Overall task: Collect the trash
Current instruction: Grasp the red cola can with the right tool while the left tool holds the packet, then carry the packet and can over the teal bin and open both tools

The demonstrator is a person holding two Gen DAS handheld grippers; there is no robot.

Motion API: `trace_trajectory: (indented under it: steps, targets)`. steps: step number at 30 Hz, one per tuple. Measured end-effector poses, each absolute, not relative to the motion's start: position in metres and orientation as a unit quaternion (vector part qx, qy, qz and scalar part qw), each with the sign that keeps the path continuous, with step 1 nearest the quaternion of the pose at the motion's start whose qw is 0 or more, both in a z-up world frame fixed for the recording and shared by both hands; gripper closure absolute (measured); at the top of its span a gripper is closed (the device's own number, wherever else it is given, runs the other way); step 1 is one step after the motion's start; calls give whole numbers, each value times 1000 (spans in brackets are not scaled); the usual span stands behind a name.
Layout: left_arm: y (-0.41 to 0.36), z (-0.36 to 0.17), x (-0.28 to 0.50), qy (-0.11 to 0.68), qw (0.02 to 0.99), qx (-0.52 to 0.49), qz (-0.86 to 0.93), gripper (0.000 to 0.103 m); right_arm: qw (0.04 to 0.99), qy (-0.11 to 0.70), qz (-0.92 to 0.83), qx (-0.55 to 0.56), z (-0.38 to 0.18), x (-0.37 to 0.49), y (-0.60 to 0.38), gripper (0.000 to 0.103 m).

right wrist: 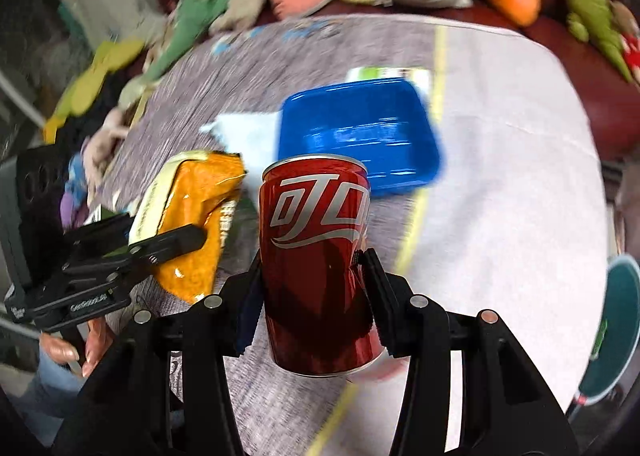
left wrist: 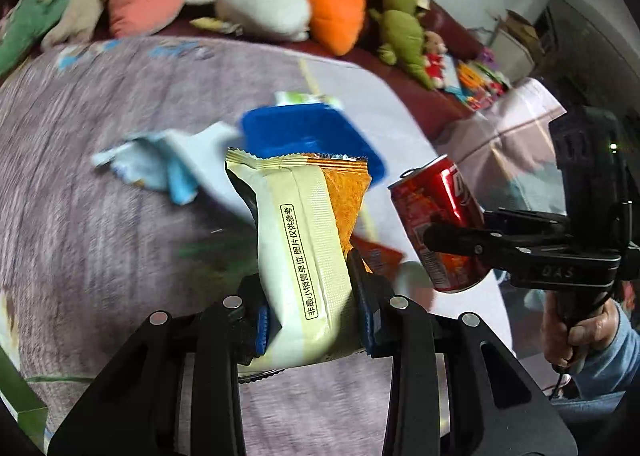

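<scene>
soft grey cloth covers the table under a glossy blue tray. left gripper pinches a crinkly snack bag; right gripper clamps a smooth red can.

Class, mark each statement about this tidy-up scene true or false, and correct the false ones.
1. The left tongs grip a snack packet. True.
2. The right tongs hold a green bottle. False: they hold a red can.
3. The blue tray has the can inside it. False: no can lies in it; the can is held in the tongs.
4. Plush toys, including an orange carrot, lie on the sofa. True.
</scene>
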State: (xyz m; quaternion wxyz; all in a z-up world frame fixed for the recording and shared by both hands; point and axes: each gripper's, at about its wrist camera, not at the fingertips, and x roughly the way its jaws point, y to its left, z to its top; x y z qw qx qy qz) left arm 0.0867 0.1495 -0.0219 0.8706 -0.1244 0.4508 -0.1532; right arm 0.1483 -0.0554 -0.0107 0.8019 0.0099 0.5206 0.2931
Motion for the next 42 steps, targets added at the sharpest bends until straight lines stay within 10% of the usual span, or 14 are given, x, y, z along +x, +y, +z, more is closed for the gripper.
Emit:
trace_trajectory:
  steps: [20, 39, 42]
  targets:
    - [-77, 10, 145, 474, 837, -17, -274, 69, 853, 452, 145, 217, -9, 140, -313, 58]
    - [-284, -65, 183, 543, 769, 80, -329, 69, 849, 423, 7, 316, -57, 123, -490, 58]
    - [-297, -77, 186, 548, 767, 81, -322, 54, 848, 425, 0, 317, -61, 123, -498, 57]
